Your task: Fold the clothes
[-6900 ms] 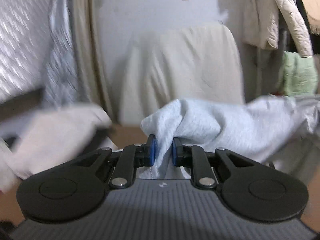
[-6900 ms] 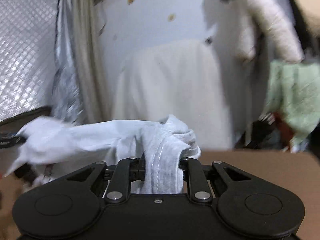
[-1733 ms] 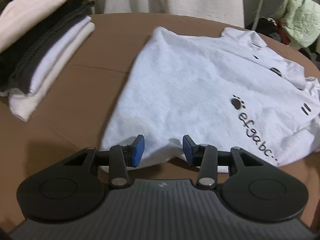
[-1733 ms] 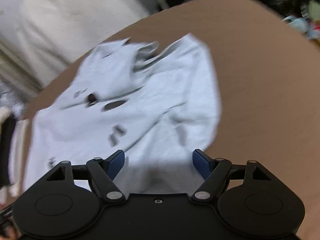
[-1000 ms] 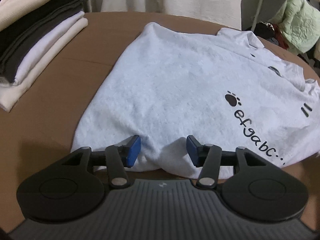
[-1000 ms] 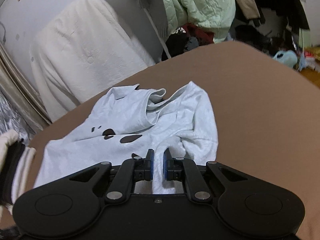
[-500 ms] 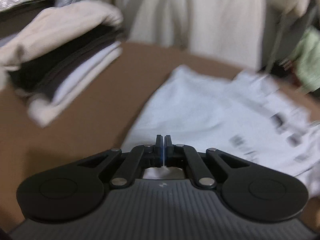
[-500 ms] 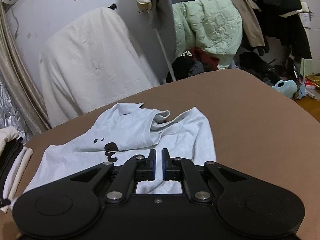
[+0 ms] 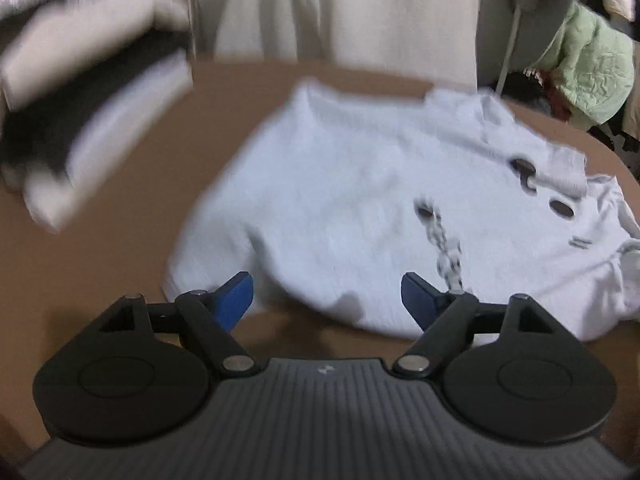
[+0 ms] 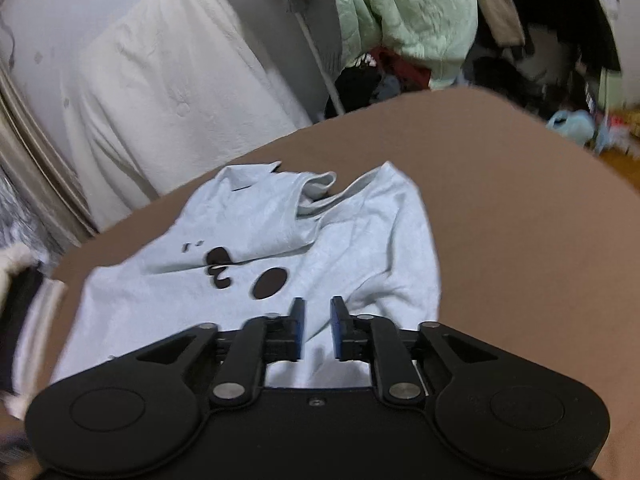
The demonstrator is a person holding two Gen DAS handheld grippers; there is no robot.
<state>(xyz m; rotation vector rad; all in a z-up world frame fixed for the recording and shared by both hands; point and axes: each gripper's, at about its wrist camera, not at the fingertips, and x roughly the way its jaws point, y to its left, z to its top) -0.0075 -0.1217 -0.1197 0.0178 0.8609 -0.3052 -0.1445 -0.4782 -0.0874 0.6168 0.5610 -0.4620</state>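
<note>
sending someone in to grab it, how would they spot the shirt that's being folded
Find the round brown table. The pale grey t-shirt lies spread across its middle, apart from the folded stack at the table's edge. Only it is unfolded, with black printed marks.

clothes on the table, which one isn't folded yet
The light grey t-shirt with dark print, lying spread and rumpled. The others sit in a folded stack at the table's left edge.

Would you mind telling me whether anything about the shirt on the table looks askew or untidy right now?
Yes. The pale grey shirt lies on the brown table unevenly: its collar end is bunched and turned over, and a flap folds across the black print, partly hiding it. The near hem puckers too.
</note>
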